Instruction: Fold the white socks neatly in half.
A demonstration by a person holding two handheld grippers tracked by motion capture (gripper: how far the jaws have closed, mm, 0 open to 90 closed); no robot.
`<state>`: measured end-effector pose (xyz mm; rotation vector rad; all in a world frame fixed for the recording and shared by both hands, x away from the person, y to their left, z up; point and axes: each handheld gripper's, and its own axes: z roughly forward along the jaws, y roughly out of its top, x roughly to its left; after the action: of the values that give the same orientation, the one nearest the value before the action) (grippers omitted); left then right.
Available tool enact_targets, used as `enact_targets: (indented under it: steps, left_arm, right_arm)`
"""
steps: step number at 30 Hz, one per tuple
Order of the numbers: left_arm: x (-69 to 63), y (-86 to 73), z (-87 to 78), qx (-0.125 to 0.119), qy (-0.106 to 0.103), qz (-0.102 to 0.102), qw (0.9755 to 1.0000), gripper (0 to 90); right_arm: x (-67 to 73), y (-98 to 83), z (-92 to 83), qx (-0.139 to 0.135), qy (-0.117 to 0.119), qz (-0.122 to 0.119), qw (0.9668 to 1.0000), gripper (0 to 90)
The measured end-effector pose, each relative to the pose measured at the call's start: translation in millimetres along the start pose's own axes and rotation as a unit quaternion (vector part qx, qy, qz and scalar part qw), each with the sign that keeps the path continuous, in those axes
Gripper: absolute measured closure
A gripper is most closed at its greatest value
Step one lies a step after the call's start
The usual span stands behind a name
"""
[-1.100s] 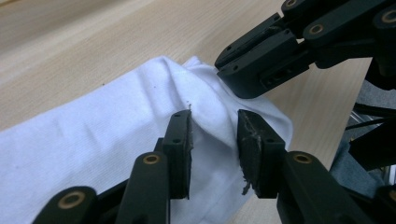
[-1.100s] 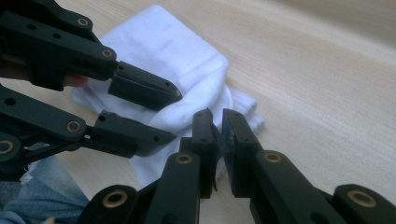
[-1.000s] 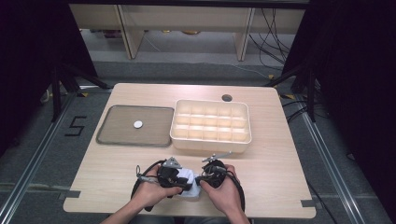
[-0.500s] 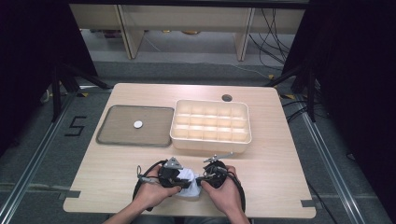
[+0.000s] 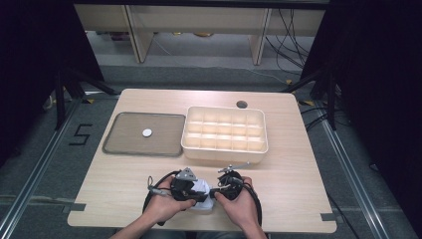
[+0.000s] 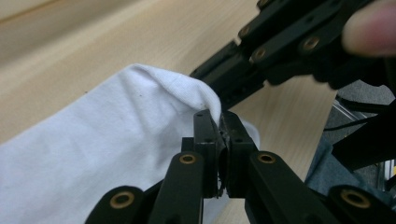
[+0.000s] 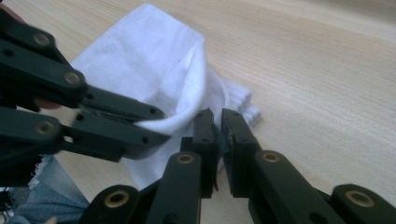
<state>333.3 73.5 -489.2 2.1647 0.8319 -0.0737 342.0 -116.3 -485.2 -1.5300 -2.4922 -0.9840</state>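
I pinch the white sock (image 6: 116, 140) in my left gripper (image 6: 219, 123) near the worktop's (image 5: 298, 164) front edge. My right gripper (image 7: 218, 122) pinches its cuff too.

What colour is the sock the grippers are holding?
White, with a ribbed cuff. The sock shows best in the right gripper view.
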Motion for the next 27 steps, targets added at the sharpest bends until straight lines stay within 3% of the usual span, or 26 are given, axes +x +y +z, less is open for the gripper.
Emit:
enact_targets:
  steps: [2, 4, 6, 10, 11, 14, 19, 20, 27]
  left_arm:
    - [-0.6, -1.3, 2.0, 0.001, -0.001, 0.000, 1.0000, 85.6]
    - [-0.8, -1.4, 2.7, 0.003, -0.001, 0.001, 1.0000, 85.2]
    - [-1.0, -1.1, 2.9, 0.004, -0.002, 0.001, 1.0000, 84.4]
    - [-0.9, -0.8, 2.2, 0.005, -0.001, 0.005, 1.0000, 84.1]
    - [-1.0, -0.9, 2.2, 0.005, -0.002, 0.005, 1.0000, 83.9]
    - [-2.6, -1.2, 2.3, 0.004, -0.002, 0.003, 1.0000, 82.7]
    - [-5.2, -1.2, 0.3, 0.005, -0.007, 0.011, 0.9999, 79.5]
    - [-6.8, -1.5, -0.7, 0.003, -0.008, 0.009, 0.9999, 78.5]
    - [-12.2, -7.7, -2.7, 0.007, -0.013, 0.014, 0.9998, 79.0]
  right_arm:
    - [-0.3, 0.9, -2.7, -0.005, -0.003, 0.010, 0.9999, 83.8]
    - [-2.4, 2.5, -5.3, -0.030, -0.006, 0.009, 0.9995, 82.9]
    - [-2.5, 5.2, -11.1, -0.021, -0.007, 0.020, 0.9996, 81.6]
    - [2.5, 10.4, -14.6, -0.036, 0.010, 0.023, 0.9990, 77.6]
    - [2.2, 11.4, -13.6, -0.038, 0.008, 0.013, 0.9991, 76.9]
    - [1.9, 12.9, -7.3, -0.033, 0.021, 0.007, 0.9992, 77.3]
    - [-0.2, 11.2, 1.1, -0.024, 0.020, 0.002, 0.9995, 85.9]
    - [-1.5, 10.8, 2.4, -0.025, 0.011, 0.001, 0.9996, 86.6]
    - [-4.0, 10.0, 3.3, -0.022, 0.018, 0.008, 0.9996, 87.4]
